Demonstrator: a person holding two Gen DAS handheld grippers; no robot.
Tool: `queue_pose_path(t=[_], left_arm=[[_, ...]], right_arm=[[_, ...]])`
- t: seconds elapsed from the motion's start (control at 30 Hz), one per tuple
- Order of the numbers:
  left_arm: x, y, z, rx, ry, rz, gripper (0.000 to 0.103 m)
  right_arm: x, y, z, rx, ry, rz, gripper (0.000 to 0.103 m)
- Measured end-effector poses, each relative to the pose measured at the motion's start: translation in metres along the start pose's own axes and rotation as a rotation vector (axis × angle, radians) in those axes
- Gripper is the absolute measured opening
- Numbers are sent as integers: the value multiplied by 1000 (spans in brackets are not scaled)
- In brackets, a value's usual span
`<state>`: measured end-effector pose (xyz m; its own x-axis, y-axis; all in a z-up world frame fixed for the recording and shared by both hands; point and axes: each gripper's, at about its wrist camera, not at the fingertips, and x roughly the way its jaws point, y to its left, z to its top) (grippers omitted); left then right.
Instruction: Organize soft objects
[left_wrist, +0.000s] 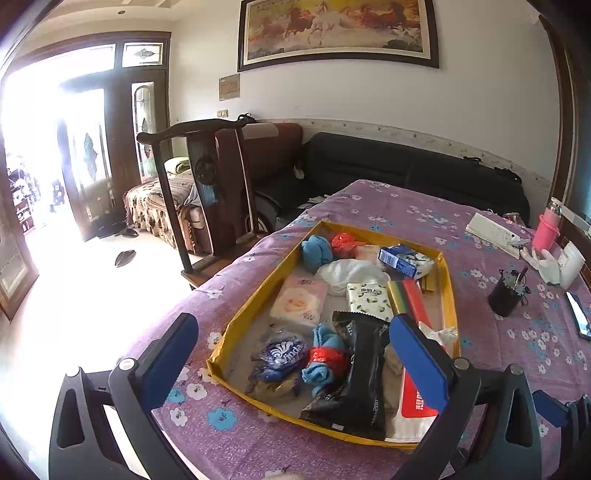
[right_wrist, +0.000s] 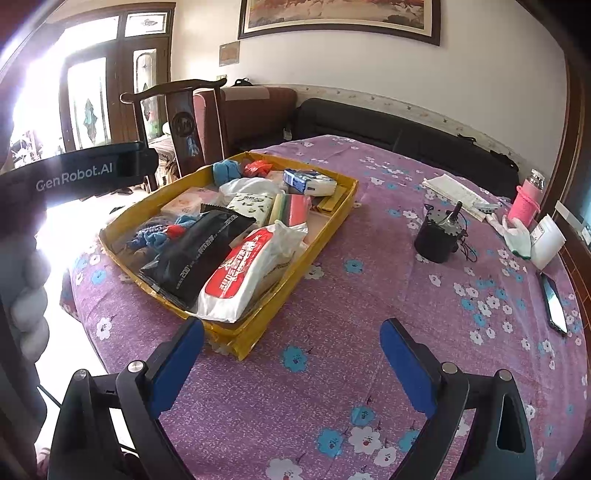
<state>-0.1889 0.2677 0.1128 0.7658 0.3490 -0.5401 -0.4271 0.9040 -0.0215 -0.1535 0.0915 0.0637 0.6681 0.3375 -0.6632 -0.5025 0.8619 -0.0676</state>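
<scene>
A yellow cardboard tray (left_wrist: 236, 321) (right_wrist: 332, 229) sits on the purple flowered tablecloth and holds several soft things: blue cloths (left_wrist: 317, 248), a white plastic bag (left_wrist: 351, 271), tissue packs (left_wrist: 369, 299), a black pouch (left_wrist: 354, 373) (right_wrist: 195, 251) and a red-and-white wipes pack (right_wrist: 243, 273). My left gripper (left_wrist: 295, 354) is open and empty just above the tray's near end. My right gripper (right_wrist: 291, 358) is open and empty over bare cloth, right of the tray's near corner.
A black pen cup (right_wrist: 436, 236), a pink bottle (right_wrist: 524, 203), a white glove (right_wrist: 517, 230), papers (right_wrist: 458, 195) and a phone (right_wrist: 554, 299) lie at the table's right side. A wooden chair (left_wrist: 207, 184) and dark sofa (left_wrist: 406, 166) stand beyond the table.
</scene>
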Motion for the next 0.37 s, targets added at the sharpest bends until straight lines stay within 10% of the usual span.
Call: queue_pose_path(t=[0.37], left_arm=[[6,-8,-1,9,21,24,103]], right_arm=[[2,-15,-3,36,0,28,98]])
